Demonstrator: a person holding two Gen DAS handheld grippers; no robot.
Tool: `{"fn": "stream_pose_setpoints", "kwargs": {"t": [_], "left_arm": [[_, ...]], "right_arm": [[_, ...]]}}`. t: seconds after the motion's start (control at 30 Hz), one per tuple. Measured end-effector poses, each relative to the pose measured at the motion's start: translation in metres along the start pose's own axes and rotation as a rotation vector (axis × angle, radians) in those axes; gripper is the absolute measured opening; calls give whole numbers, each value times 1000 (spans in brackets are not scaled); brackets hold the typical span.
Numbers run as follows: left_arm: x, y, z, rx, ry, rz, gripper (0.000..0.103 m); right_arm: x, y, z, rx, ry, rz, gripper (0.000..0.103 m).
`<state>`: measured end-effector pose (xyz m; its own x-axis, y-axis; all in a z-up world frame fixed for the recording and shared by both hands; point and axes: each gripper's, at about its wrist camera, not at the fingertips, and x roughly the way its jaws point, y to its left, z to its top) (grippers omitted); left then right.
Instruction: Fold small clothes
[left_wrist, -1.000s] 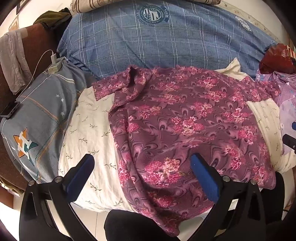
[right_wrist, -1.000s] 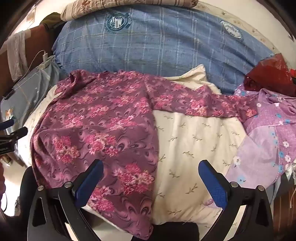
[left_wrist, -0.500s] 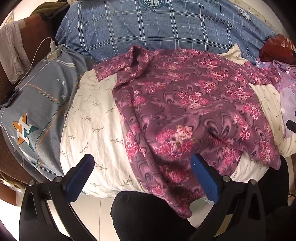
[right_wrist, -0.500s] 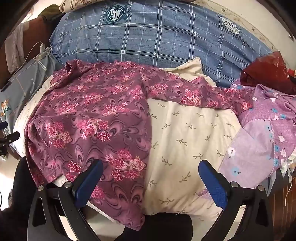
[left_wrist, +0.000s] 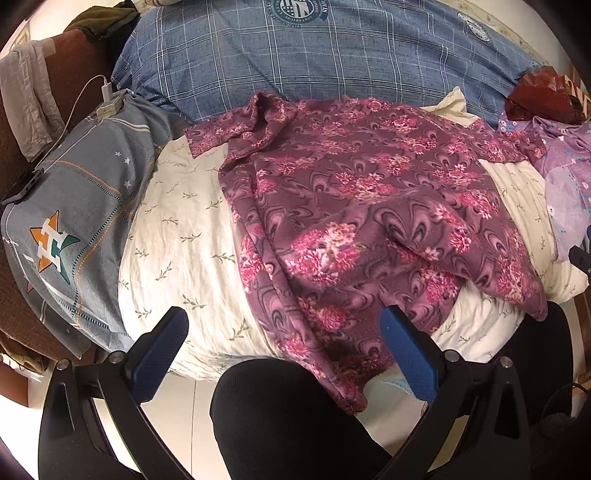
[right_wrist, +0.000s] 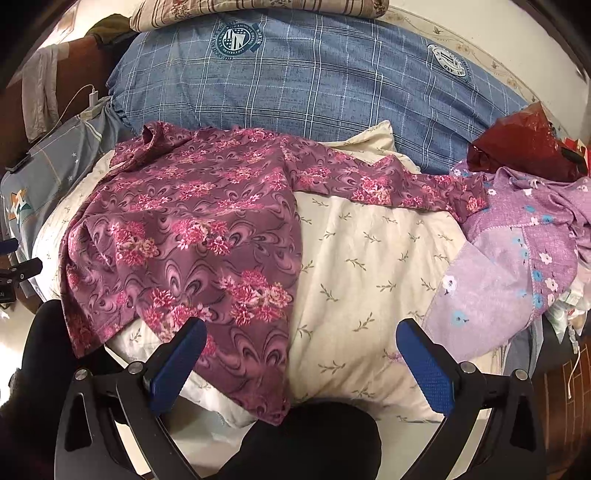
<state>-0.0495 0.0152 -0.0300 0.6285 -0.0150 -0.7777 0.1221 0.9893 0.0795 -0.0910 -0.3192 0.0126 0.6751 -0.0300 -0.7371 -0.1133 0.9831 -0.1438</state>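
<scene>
A maroon floral shirt (left_wrist: 354, 206) (right_wrist: 192, 236) lies spread on a cream leaf-print quilt (left_wrist: 184, 236) (right_wrist: 369, 258), its hem drooping over the near edge. One sleeve (right_wrist: 388, 184) stretches right toward a lilac flowered garment (right_wrist: 517, 251). My left gripper (left_wrist: 284, 325) hangs open just short of the hem, nothing between its blue pads (left_wrist: 410, 354). My right gripper (right_wrist: 301, 332) is open too, near the shirt's right edge, and holds nothing.
A blue plaid duvet (right_wrist: 314, 81) is piled behind the quilt. On the left lies a grey pillow with a star logo (left_wrist: 74, 221), with a charger and cable (left_wrist: 107, 99) above it. A dark red bag (right_wrist: 524, 144) sits at right. A person's dark-clad knee (left_wrist: 295, 417) is below.
Both grippers have drawn back toward the near edge of the bed, so the shirt's hem and the knee show more. The shirt lies as before.
</scene>
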Motion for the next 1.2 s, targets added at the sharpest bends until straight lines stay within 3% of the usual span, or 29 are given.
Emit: {"fn": "stream_pose_setpoints", "kwargs": {"t": [0.47, 1.2], "left_arm": [[-15, -6, -7, 11, -29, 1, 103], [-7, -4, -3, 45, -19, -19, 103]], "right_arm": [[-17, -8, -11, 35, -25, 0, 103], [-2, -4, -1, -9, -3, -16, 103]]}}
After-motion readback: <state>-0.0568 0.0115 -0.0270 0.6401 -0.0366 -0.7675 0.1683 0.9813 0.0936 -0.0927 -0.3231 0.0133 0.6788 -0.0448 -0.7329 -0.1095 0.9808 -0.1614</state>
